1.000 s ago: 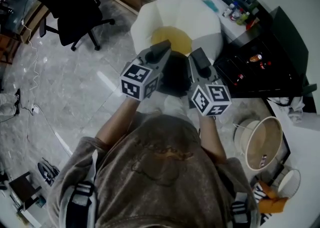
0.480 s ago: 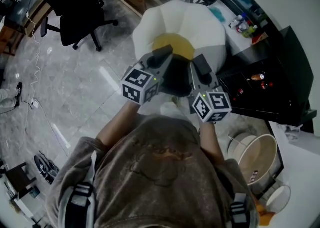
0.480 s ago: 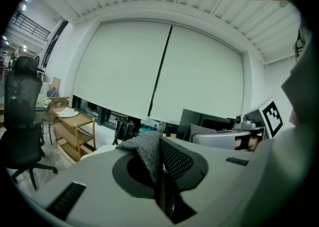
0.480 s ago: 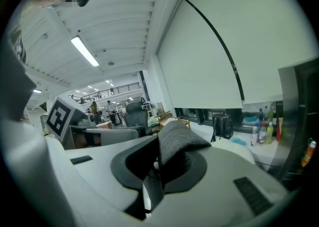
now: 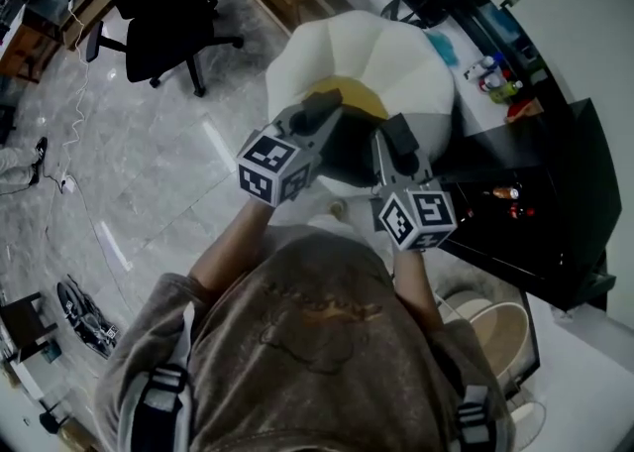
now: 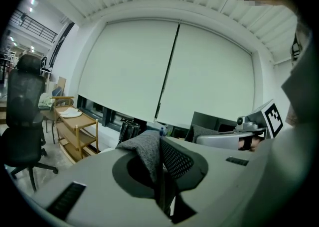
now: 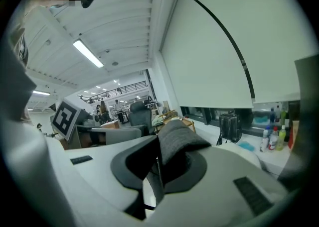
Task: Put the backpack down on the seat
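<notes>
Mostly hidden backpack (image 5: 349,158) over seat (image 5: 396,54)

The floor (image 5: 149,172) is polished grey stone, veined like marble and glossy enough to throw back streaks of light. The seat (image 5: 396,54) looks like soft matt cloth, white with a yellow middle. The backpack (image 5: 347,155) is dark matt fabric. Its strap (image 6: 147,146), pinched in the left claw (image 6: 160,157), is a coarse grey heathered weave backed with black open mesh. The other strap (image 7: 177,141), pinched in the right claw (image 7: 159,164), shows the same rough grey weave. Both claws have smooth matt grey plastic shells with dull black pads. The shelf trolley (image 6: 75,127) is pale bare wood. The office chair (image 6: 22,101) has a fine black mesh back. The bench (image 5: 555,182) is black with a slight sheen.
</notes>
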`<action>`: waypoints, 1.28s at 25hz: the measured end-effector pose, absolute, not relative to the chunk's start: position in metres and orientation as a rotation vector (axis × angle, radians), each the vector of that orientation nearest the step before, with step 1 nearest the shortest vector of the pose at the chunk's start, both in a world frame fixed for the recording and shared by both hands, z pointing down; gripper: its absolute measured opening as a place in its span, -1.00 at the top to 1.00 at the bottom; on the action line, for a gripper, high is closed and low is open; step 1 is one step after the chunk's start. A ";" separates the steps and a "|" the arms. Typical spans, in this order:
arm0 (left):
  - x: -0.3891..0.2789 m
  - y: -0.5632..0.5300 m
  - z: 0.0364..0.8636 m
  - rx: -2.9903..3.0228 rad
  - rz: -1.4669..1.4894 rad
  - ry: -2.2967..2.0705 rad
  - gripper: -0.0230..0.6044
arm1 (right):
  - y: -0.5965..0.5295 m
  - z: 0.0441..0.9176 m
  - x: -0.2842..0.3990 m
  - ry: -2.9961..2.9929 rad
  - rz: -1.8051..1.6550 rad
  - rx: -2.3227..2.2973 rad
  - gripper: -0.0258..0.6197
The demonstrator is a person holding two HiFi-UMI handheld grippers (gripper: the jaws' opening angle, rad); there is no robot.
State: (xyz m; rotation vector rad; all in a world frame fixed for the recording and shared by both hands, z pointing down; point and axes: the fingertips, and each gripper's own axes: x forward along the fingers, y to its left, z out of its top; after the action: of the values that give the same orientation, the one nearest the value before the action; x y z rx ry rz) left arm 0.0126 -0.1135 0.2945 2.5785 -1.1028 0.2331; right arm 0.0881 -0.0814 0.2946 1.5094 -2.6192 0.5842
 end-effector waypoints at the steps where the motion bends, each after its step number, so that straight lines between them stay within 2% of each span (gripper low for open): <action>1: 0.014 -0.119 0.296 2.572 0.231 -1.113 0.82 | -0.087 0.295 0.090 -2.625 0.582 1.494 0.81; 10: 0.027 -0.161 0.306 2.538 0.248 -1.122 0.82 | -0.135 0.306 0.104 -2.629 0.602 1.440 0.81; 32: 0.050 -0.271 0.367 2.568 0.337 -0.928 0.82 | -0.239 0.370 0.127 -2.520 0.683 1.635 0.81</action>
State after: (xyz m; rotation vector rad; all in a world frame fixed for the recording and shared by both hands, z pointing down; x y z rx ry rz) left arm 0.0504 -0.2707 0.3667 2.5677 -0.9280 0.3369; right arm 0.1275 -0.2391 0.3697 1.6345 -2.5195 0.6830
